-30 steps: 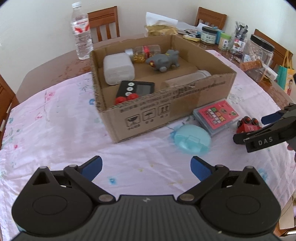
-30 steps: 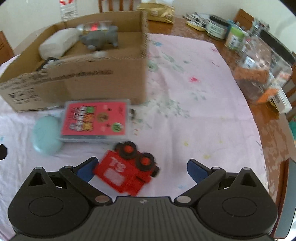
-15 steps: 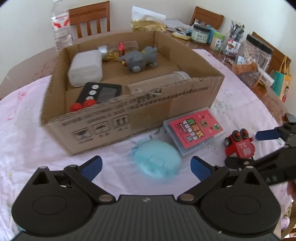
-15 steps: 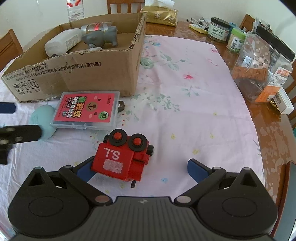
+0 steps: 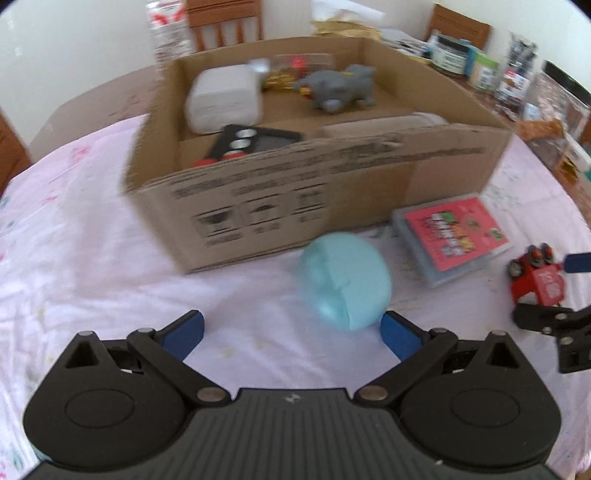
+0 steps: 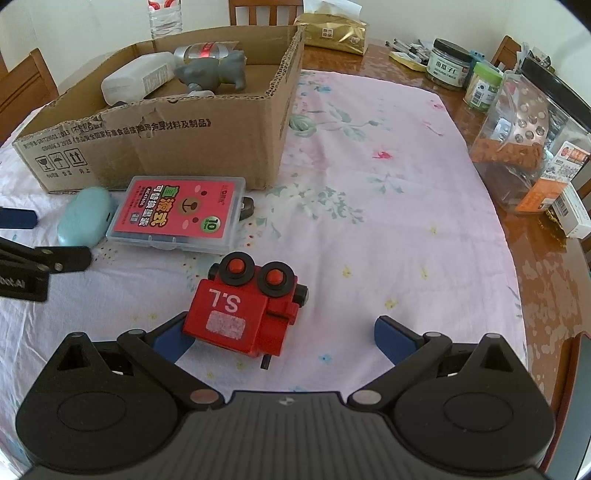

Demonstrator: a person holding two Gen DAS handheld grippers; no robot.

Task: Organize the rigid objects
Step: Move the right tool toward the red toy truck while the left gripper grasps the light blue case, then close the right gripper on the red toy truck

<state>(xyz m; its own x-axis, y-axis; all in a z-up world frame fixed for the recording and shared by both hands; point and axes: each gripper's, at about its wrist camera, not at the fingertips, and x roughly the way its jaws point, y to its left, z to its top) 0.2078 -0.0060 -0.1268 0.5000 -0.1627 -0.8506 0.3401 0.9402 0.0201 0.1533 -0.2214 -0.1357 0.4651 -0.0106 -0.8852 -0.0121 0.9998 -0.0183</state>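
Observation:
A cardboard box (image 5: 332, 177) (image 6: 177, 144) on the pink cloth holds a white bottle (image 5: 221, 98), a grey toy animal (image 5: 340, 88), a black timer (image 5: 251, 142) and more. In front of it lie a round teal case (image 5: 345, 280) (image 6: 83, 219), a clear case with a red label (image 5: 452, 236) (image 6: 177, 214) and a red toy engine (image 6: 240, 306) (image 5: 535, 284). My left gripper (image 5: 291, 332) is open, the teal case just ahead by its right finger. My right gripper (image 6: 279, 338) is open, its left finger against the engine.
Jars (image 6: 447, 62), a big clear canister (image 6: 528, 136) and small boxes (image 6: 569, 199) stand on the bare wood at the right. A gold pack (image 6: 334, 33) and a water bottle (image 5: 166, 29) stand behind the box. Chairs ring the table.
My left gripper has swung right and closed in on the teal case. My right gripper has moved down around the red engine, which now sits against its left finger.

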